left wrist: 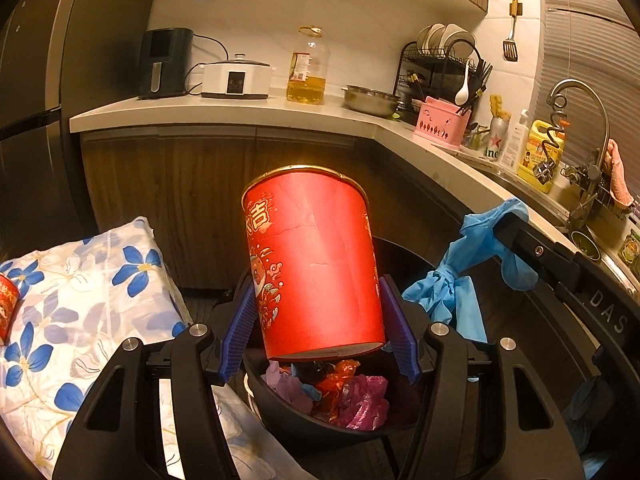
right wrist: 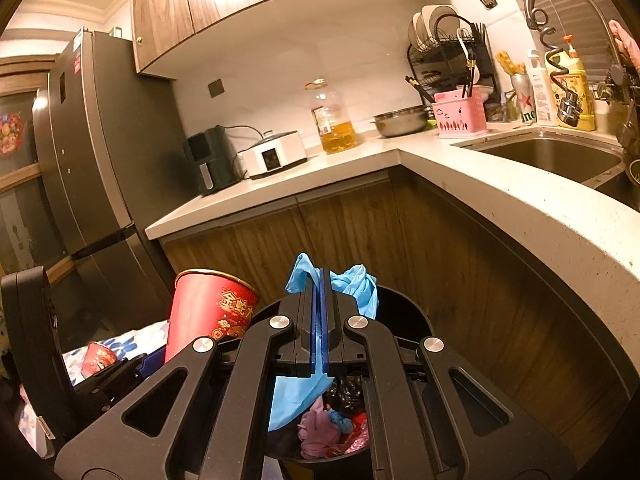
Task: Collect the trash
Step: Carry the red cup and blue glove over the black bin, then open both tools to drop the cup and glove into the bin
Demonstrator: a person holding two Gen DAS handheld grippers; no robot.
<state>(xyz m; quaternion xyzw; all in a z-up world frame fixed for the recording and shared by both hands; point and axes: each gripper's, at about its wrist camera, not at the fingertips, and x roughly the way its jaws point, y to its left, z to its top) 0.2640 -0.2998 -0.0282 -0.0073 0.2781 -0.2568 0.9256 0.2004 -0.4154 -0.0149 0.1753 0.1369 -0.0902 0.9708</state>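
My left gripper has its blue pads spread around a red paper cup with gold print; the cup sits tilted between them above a black trash bin, and small gaps show at both pads. The bin holds pink, red and purple wrappers. My right gripper is shut on a blue disposable glove, held over the same bin. The glove also shows in the left wrist view, and the cup in the right wrist view.
A table with a blue-flowered cloth stands left of the bin, with a small red cup on it. A white L-shaped counter with appliances, an oil bottle, dish rack and sink runs behind. A fridge stands at left.
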